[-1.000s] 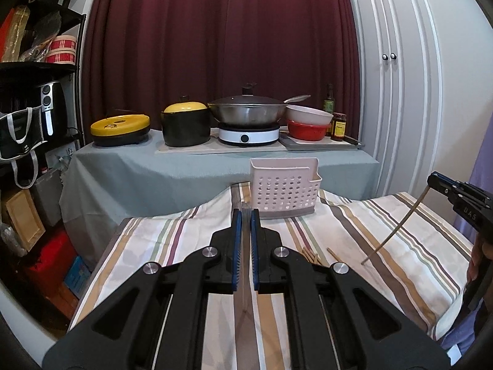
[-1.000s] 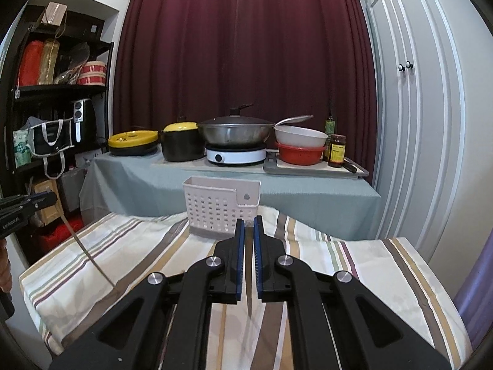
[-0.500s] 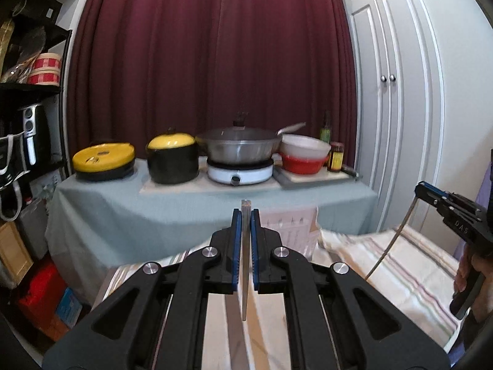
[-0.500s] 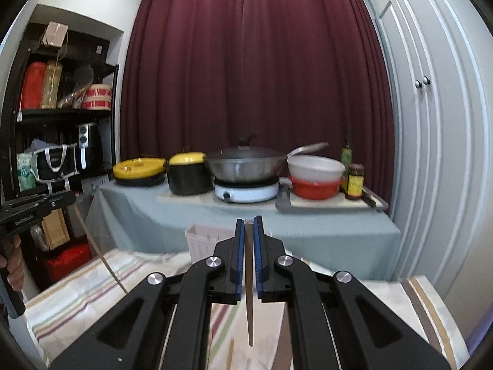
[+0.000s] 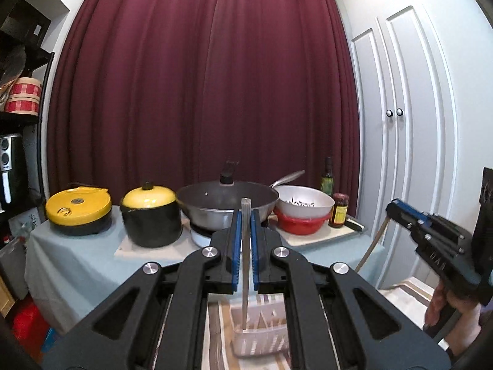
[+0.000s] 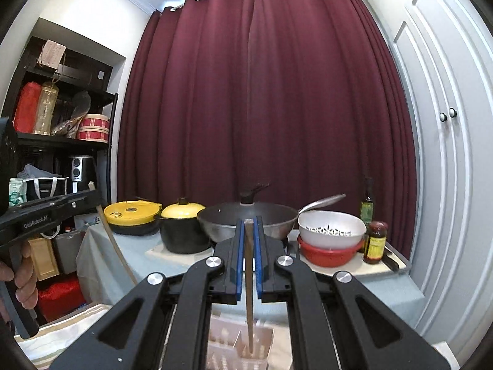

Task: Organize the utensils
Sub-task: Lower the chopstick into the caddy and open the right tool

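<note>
My left gripper point(image 5: 245, 212) is shut on a chopstick point(image 5: 245, 265) that hangs upright, its lower tip over the white perforated utensil basket point(image 5: 260, 340) on the striped cloth. My right gripper point(image 6: 248, 222) is shut on another chopstick point(image 6: 249, 289), its tip hanging into the same basket point(image 6: 238, 350). Each gripper shows in the other's view: the right one point(image 5: 391, 208) at the right edge with its chopstick point(image 5: 371, 245), the left one point(image 6: 95, 195) at the left edge with its chopstick point(image 6: 115, 243).
Behind stands a grey-clothed counter point(image 5: 77, 265) with a yellow-lidded cooker point(image 5: 78, 209), a black pot with a yellow lid point(image 5: 151, 219), a wok point(image 5: 228, 205), stacked bowls point(image 5: 303, 212) and bottles. Dark shelves point(image 6: 58, 141) stand at left, white cupboard doors point(image 5: 400, 154) at right.
Both grippers have risen and moved forward with their chopsticks, so they now hang over the basket, which shows low in both views. The table cloth has mostly dropped out of view.
</note>
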`<state>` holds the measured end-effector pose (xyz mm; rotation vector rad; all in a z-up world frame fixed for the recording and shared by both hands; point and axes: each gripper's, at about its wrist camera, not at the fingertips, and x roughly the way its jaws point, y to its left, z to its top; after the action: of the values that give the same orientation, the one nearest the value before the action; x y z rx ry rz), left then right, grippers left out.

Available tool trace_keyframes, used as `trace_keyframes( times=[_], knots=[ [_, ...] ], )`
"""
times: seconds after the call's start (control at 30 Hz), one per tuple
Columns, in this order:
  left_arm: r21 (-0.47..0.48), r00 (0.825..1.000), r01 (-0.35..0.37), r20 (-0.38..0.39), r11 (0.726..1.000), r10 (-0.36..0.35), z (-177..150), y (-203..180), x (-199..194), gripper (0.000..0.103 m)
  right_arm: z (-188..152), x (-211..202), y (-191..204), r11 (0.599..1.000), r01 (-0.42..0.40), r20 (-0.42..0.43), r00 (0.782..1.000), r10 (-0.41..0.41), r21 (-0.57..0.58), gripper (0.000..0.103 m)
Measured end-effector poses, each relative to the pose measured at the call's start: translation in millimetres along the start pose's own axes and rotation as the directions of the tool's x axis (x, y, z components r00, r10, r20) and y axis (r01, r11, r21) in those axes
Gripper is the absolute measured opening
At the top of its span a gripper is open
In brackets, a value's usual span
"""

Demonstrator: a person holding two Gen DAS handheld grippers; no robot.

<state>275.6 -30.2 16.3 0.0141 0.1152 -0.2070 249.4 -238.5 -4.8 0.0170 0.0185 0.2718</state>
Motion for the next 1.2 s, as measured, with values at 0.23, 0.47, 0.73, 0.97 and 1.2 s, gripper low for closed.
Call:
trace_keyframes(
  times=[0.23, 0.47, 0.73, 0.97, 1.2],
  knots=[
    [0.027, 0.997, -0.008, -0.077, 1.000, 0.010, -44.4, -5.2, 52.6, 0.006, -48.6, 48.7, -8.7, 0.999, 0.001, -0.115, 0.993, 0.004, 0.043, 0.007],
    [0.047, 0.982, -0.028, -0.187, 0.999, 0.036, -88.5, -1.4, 84.1, 0.043, -80.9, 67.7, -7.8, 0.999, 0.005, -0.210, 0.978, 0.006, 0.053, 0.013],
    [0.019, 0.987, -0.035, -0.157, 0.999, 0.038, -87.3, 5.6, 55.1, 0.081, -64.4, 35.3, -1.6, 0.999, 0.049, -0.172, 0.984, -0.048, 0.005, 0.070],
    [0.058, 0.989, -0.037, -0.138, 0.998, 0.045, -92.4, 1.5, 1.8, 0.090, -56.6, -17.0, 6.9, 0.997, 0.070, -0.172, 0.982, -0.073, -0.028, 0.073],
    [0.036, 0.978, -0.039, -0.202, 0.999, 0.046, -134.4, 4.3, -62.3, 0.090, -92.3, -85.0, 18.5, 0.994, 0.102, -0.239, 0.965, -0.106, -0.029, 0.073]
  ],
)
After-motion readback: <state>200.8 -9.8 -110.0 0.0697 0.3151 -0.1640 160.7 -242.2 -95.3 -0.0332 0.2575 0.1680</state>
